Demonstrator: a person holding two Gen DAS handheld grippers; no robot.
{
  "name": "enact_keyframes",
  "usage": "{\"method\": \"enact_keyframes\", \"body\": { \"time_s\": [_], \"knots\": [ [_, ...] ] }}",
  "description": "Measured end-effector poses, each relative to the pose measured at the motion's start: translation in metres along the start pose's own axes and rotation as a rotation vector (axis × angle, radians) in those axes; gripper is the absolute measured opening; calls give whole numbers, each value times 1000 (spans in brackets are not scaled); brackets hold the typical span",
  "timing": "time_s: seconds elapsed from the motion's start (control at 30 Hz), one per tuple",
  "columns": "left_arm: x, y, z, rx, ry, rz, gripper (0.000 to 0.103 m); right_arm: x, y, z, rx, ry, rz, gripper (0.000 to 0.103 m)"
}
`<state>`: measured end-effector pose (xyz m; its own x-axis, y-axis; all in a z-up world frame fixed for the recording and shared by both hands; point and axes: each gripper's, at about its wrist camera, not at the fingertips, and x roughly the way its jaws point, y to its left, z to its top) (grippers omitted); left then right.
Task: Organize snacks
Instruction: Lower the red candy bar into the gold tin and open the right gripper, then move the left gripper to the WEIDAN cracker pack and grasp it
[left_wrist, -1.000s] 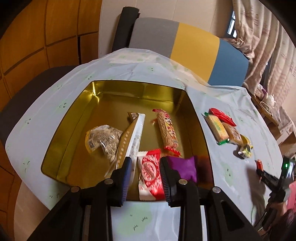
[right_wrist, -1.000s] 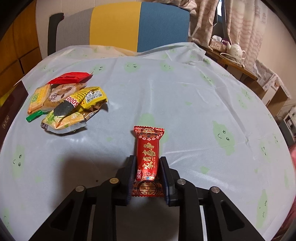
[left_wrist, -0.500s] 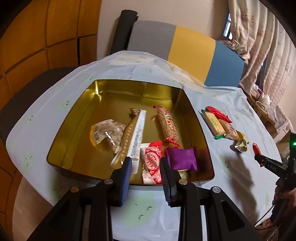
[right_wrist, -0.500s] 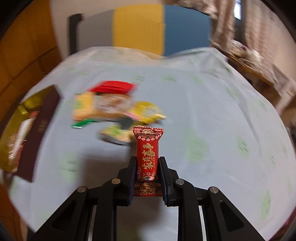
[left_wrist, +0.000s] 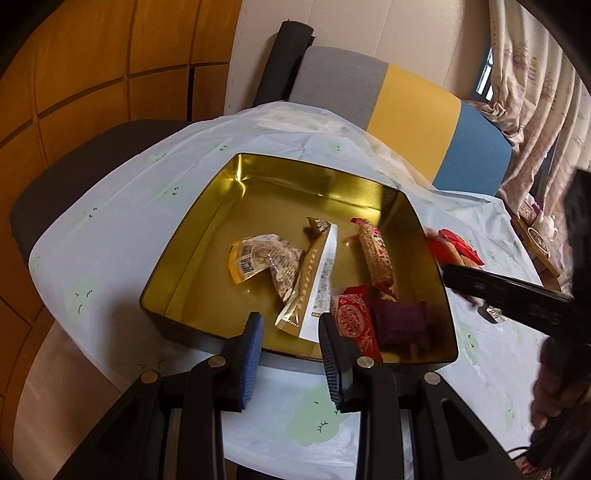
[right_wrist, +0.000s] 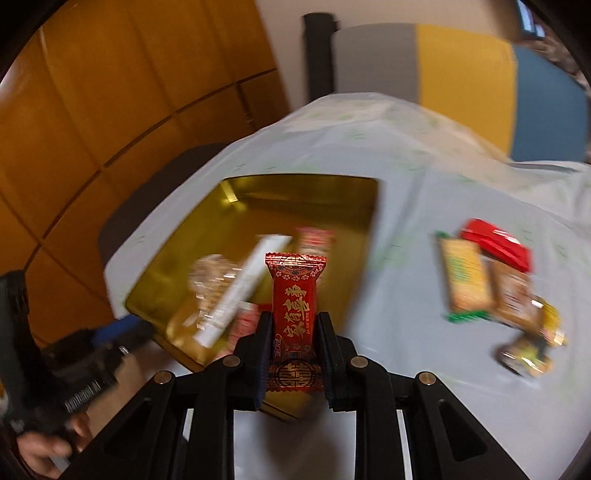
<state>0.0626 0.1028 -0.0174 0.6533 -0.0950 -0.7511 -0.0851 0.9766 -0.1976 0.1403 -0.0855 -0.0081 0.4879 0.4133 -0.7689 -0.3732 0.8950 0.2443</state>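
Note:
A gold tin box (left_wrist: 207, 236) sits on the light tablecloth and holds several wrapped snacks, among them a long white-and-gold packet (left_wrist: 314, 280), a purple packet (left_wrist: 400, 318) and a red-and-white one (left_wrist: 354, 325). My left gripper (left_wrist: 290, 326) is open and empty, at the tin's near edge. My right gripper (right_wrist: 293, 328) is shut on a red candy packet with gold writing (right_wrist: 294, 306), held above the tin's near right corner (right_wrist: 280, 402). The right gripper also shows in the left wrist view (left_wrist: 502, 295), reaching in beside the tin's right wall.
A pile of loose snacks (right_wrist: 491, 284) lies on the tablecloth right of the tin, with a red packet (right_wrist: 495, 247) at its far end. A grey, yellow and blue chair back (left_wrist: 399, 110) stands behind the table. A wooden wall (left_wrist: 92, 74) is at left.
My right gripper has swung left with the red candy, from over the bare cloth to the tin's near right corner. My left gripper has drawn back from the tin and stays open.

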Motion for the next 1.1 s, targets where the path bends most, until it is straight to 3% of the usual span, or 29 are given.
{"method": "enact_keyframes", "body": {
  "time_s": [0.2,0.33,0.5,0.53,0.63,0.7,1.1],
  "knots": [
    [1,2,-2,-1,9,4,31,60,19,17,1,86,20,27],
    [1,1,-2,4,13,4,31,67,14,18,17,91,12,27],
    [3,-9,-2,26,20,2,31,31,9,10,-13,8,-15,27],
    [3,-12,-3,35,19,1,31,22,8,6,-26,-14,-29,29],
    [0,-22,-5,59,17,-13,31,-4,-1,-6,-49,-72,-97,48],
    [-2,-29,-6,82,15,-17,31,-19,-13,-18,-33,-96,-122,49],
    [-9,-75,-6,203,12,-48,31,-54,-102,-89,175,-87,-343,54]
  ]
}}
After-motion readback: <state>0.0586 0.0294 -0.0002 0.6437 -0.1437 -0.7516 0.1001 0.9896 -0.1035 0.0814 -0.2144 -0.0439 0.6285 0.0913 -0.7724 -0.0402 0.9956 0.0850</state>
